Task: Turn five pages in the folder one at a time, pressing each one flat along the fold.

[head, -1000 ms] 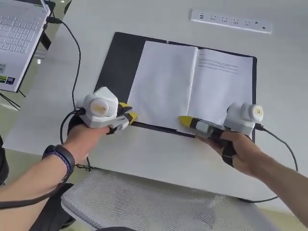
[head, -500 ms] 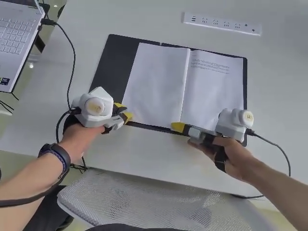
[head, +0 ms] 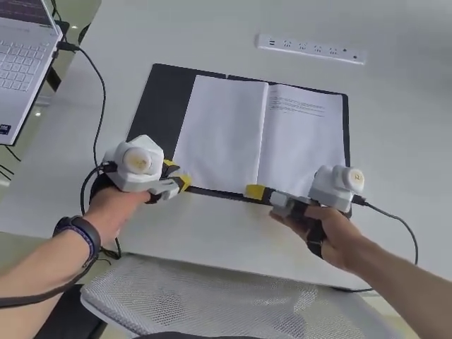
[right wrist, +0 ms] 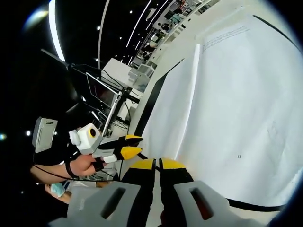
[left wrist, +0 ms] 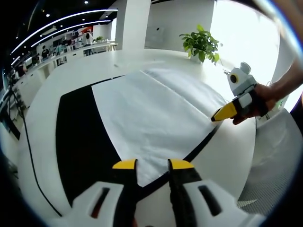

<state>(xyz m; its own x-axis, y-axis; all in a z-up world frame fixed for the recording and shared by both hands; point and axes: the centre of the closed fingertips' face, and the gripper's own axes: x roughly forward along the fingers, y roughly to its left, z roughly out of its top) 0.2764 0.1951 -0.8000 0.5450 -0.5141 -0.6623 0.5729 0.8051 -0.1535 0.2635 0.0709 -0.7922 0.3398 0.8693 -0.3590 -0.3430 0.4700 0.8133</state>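
While the open folder (head: pixel 159 106) lies on a white workbench (head: pixel 212 233), print on its right page (head: pixel 304 152) too small to read, left gripper (head: pixel 181 183) stands narrowly parted, right gripper (head: pixel 253 191) closed, empty.

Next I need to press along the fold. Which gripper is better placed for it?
The right gripper, probably. Its shut tips sit at the near edge of the folder, at the foot of the fold. The left gripper, jaws slightly apart, is off at the outer corner of the blank page.
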